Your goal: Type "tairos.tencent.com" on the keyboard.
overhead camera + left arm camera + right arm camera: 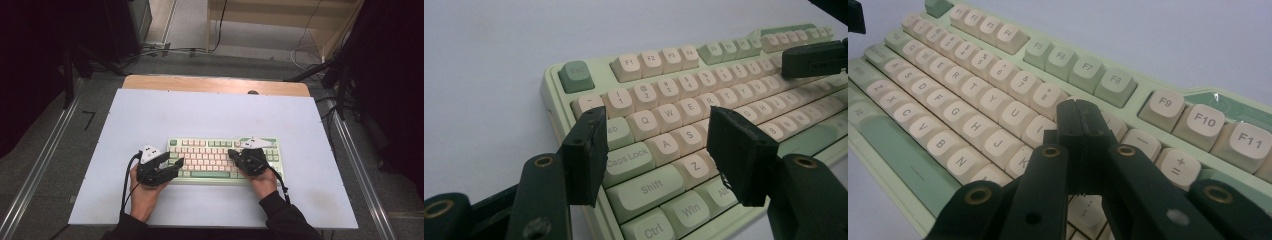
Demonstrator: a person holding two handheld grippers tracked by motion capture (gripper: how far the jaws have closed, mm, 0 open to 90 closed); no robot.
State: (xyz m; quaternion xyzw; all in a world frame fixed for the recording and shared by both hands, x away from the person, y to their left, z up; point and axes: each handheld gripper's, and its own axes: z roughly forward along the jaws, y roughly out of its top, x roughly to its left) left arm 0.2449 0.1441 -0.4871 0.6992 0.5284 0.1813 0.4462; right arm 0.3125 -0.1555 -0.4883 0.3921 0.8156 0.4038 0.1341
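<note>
Hovering over the left end of the mechanical keyboard (223, 160), the left gripper (656, 152) has its jaws spread wide, with nothing between them; in the left gripper view the Tab, Caps Lock, A, S and Z keys lie in the gap between the jaws; the left hand (145, 195) grips the tool from below. The right gripper (1079, 116) has its jaws pressed together, empty, with the tips low over the keys near the I and O column, just below the 8 key (1048, 98); whether the tips touch a keycap cannot be told; the right hand (263, 181) holds it over the right half of the keyboard. The keyboard, pale green with cream and green keycaps, lies flat on the white table mat (150, 115), near the front, slightly right of centre. Behind the mat a strip of wooden table edge (215, 84) is exposed; metal rails (40, 165) run along both sides of the table; cables (310, 50) lie on the floor beyond. Open mat surrounds the keyboard on the left, right and far sides; the widest free area is the far half.
</note>
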